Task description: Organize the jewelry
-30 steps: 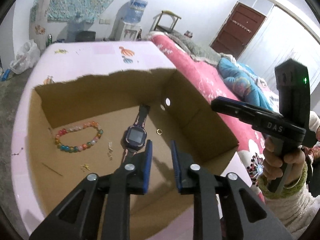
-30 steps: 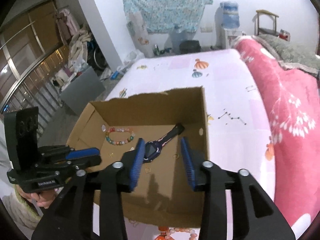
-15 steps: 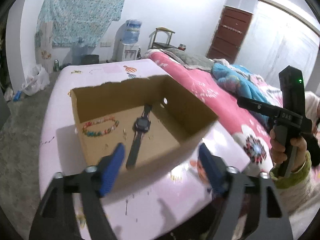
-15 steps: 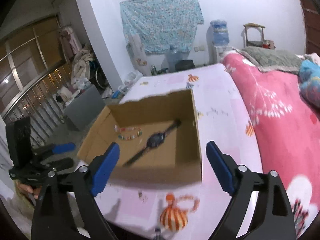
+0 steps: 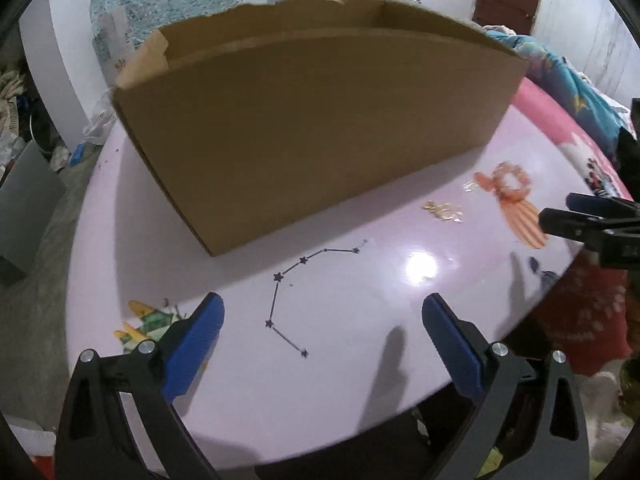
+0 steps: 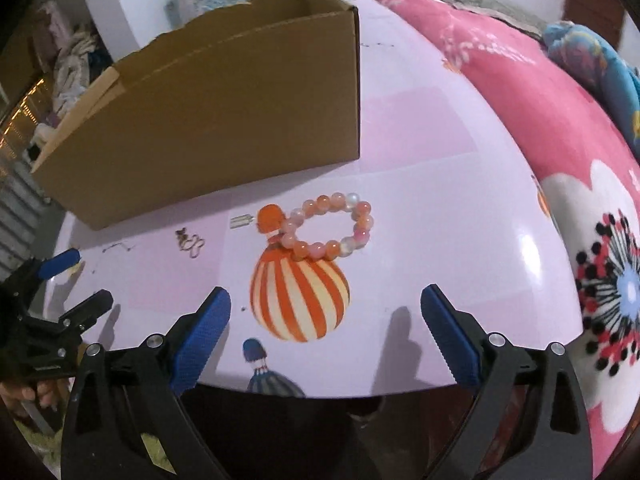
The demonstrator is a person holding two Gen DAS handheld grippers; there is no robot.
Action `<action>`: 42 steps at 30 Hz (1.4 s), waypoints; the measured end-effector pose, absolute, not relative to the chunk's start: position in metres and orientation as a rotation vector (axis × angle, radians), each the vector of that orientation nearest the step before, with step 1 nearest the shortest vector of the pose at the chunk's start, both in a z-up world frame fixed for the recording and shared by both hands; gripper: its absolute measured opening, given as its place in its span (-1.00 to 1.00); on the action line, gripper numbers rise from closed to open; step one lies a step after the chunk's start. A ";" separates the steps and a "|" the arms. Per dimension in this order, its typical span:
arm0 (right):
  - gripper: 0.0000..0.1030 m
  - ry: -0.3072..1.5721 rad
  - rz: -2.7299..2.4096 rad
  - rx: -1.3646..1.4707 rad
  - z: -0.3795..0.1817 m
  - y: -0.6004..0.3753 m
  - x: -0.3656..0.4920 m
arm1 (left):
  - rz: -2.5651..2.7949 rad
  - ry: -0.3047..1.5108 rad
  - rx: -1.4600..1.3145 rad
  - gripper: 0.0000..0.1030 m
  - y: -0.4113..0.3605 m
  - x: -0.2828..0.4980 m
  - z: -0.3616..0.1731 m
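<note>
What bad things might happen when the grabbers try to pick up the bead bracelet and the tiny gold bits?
1. The bead bracelet is round and smooth, so it may roll out of the right gripper, whose jaws are opening with nothing between them.
2. The small gold pieces lie flat on the shiny table and may slide away.
3. They sit close to the cardboard box, so a gripper might bump it.

Light falls from overhead: a hard white glare spot sits on the glossy pale pink tabletop (image 5: pixel 420 268) in the left wrist view, with a softer streak at its right edge in the right wrist view. Both pairs of blue-padded fingers cast dark shadows on the table. The brown cardboard box (image 5: pixel 312 132) shades the table beside it. Fisheye bending curves every edge, corners go black, and the room behind is dim and smeared.
</note>
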State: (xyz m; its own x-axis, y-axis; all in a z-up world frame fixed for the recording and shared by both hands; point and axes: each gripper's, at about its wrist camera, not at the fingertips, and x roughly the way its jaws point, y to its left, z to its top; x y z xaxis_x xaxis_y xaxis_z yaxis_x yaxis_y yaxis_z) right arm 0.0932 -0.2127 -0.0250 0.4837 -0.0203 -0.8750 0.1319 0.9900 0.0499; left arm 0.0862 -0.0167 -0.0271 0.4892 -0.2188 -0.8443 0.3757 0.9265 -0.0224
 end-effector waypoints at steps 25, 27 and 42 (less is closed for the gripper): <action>0.84 1.075 -0.164 0.023 -0.049 -0.203 0.104 | -0.313 0.953 0.165 0.90 -0.010 0.088 -0.040; 0.84 1.074 -0.169 0.029 -0.049 -0.204 0.104 | -0.313 0.950 0.164 0.90 -0.010 0.088 -0.040; 0.85 1.035 -0.197 0.042 -0.051 -0.201 0.098 | -0.313 0.961 0.164 0.90 -0.010 0.090 -0.041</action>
State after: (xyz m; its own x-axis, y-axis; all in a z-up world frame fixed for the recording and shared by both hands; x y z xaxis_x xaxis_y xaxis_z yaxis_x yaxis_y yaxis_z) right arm 0.0979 -0.2013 -0.0508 0.4950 -0.1423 -0.8572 0.1819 0.9816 -0.0580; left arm 0.0900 -0.0096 -0.0411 0.5327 -0.1889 -0.8250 0.3333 0.9428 -0.0007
